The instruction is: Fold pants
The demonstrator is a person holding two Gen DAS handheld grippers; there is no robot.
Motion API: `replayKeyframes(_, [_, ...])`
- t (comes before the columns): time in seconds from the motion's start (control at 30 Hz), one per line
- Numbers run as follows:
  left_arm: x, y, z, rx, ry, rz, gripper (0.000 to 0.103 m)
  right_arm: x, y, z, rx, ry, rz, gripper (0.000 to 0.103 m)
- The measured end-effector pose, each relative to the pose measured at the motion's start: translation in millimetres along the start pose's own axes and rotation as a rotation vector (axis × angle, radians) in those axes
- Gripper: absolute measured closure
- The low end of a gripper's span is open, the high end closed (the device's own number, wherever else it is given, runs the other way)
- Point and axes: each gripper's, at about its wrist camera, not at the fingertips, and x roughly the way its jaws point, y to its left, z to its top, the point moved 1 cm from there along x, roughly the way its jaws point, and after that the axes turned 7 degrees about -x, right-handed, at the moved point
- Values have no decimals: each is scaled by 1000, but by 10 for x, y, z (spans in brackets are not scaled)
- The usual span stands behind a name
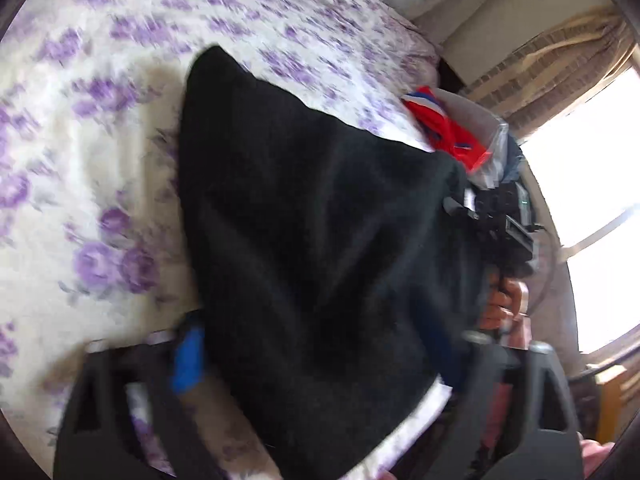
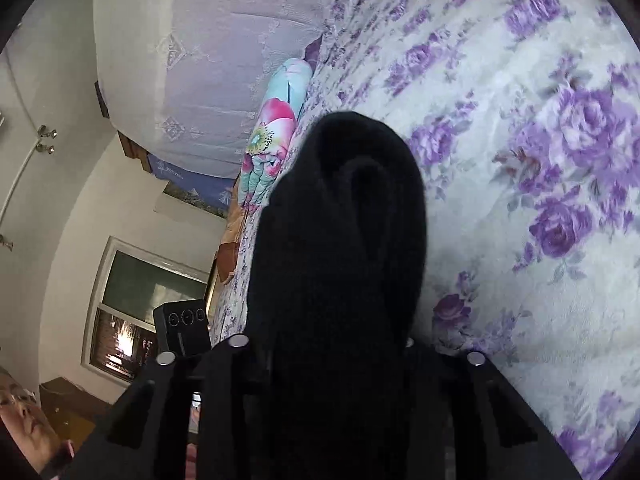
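The black pants [image 1: 312, 232] hang lifted over the purple-flowered bedspread [image 1: 100, 152], stretched between both grippers. My left gripper [image 1: 320, 364] is at the bottom of the left wrist view; the cloth drapes between its fingers, one with a blue pad [image 1: 187, 364], and hides how far they stand apart. My right gripper [image 2: 340, 344] is shut on the pants [image 2: 344, 240], which bunch up thick out of its jaws. It also shows in the left wrist view [image 1: 500, 220] at the pants' far edge.
A red and blue garment [image 1: 448, 128] lies at the bed's edge by a bright window [image 1: 592, 200]. A floral pillow [image 2: 272, 136] and white lace cover [image 2: 208, 60] lie at the head of the bed [image 2: 540, 160]. A person's face [image 2: 24, 412] is low left.
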Motion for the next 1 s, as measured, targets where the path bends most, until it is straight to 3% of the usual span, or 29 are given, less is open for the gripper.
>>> replayKeyframes(0.07, [-25, -35, -30, 19, -26, 37, 71, -48, 78, -67, -29, -15, -25, 74])
replayKeyframes(0.17, [-101, -96, -46, 55, -71, 90, 87, -54, 212, -100, -69, -30, -83, 75])
replayKeyframes(0.23, [-158, -151, -52, 85, -93, 112, 91, -74, 299, -91, -92, -39, -103, 75])
replayKeyframes(0.47, [-451, -447, 172, 234, -167, 145, 93, -40, 898, 342, -207, -76, -84, 77])
replayKeyframes(0.57, [-647, -505, 469, 287, -230, 179, 93, 162, 1141, 734, -268, -90, -63, 77])
replayKeyframes(0.73, [-975, -462, 1266, 380, -378, 289, 93, 714, 1331, 1605, -313, -126, -4, 77])
replayKeyframes(0.9, [-883, -16, 2055, 398, -432, 346, 93, 1408, 851, 2343, -278, -135, -12, 77])
replayKeyframes(1.0, [-454, 554, 2405, 314, -329, 333, 93, 1818, 274, 2420, -219, -82, -119, 76])
